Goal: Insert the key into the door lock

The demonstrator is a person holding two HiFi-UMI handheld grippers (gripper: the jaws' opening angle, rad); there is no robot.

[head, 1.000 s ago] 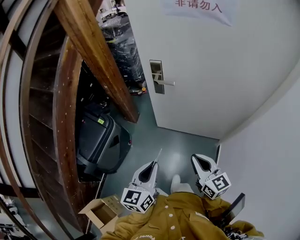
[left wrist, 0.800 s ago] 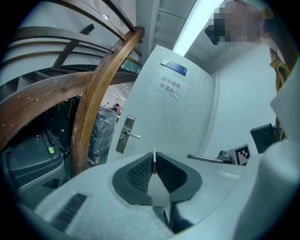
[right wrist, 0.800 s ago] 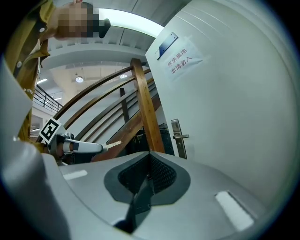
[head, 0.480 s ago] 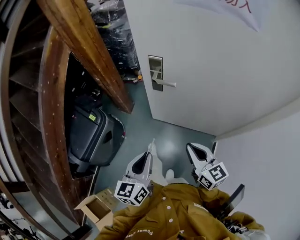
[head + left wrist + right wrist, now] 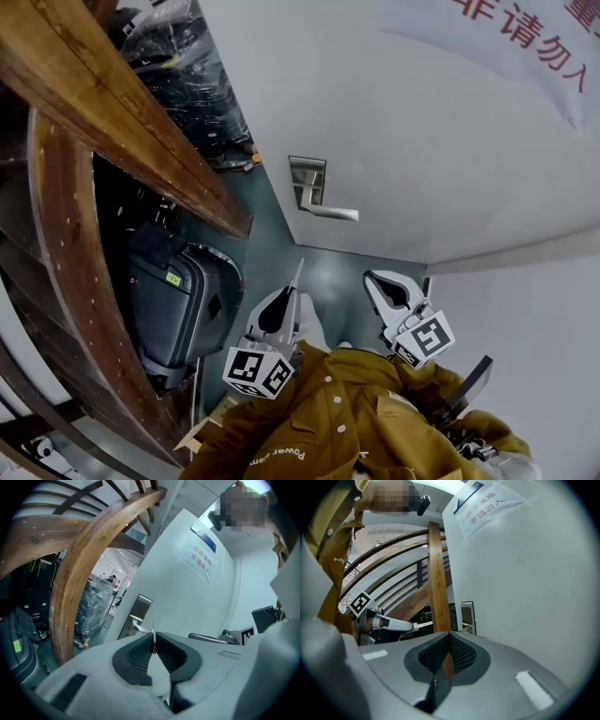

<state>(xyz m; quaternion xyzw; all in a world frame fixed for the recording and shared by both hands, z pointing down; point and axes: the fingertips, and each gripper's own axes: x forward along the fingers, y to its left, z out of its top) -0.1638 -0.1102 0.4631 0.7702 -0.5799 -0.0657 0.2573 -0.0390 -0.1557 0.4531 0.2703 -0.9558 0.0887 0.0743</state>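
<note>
A white door (image 5: 422,141) carries a steel lock plate (image 5: 307,181) with a lever handle (image 5: 330,212). My left gripper (image 5: 289,293) is shut on a thin metal key (image 5: 296,275), whose blade points up toward the plate, still well short of it. In the left gripper view the key (image 5: 153,632) stands edge-on between the dark pads (image 5: 140,653), with the lock plate (image 5: 136,615) beyond. My right gripper (image 5: 372,278) hangs beside it, shut with nothing in it. The right gripper view shows its closed jaws and the lock plate (image 5: 467,616) ahead.
A curved wooden stair rail (image 5: 112,112) and a black suitcase (image 5: 178,300) stand at the left. Wrapped goods (image 5: 202,84) lie past the door's edge. A paper sign with red characters (image 5: 525,47) hangs on the door. A white wall (image 5: 525,356) closes the right side.
Both grippers and the person have moved toward the door, so the lock plate looks larger and nearer. The key stays held in the left gripper; the right jaws stay shut.
</note>
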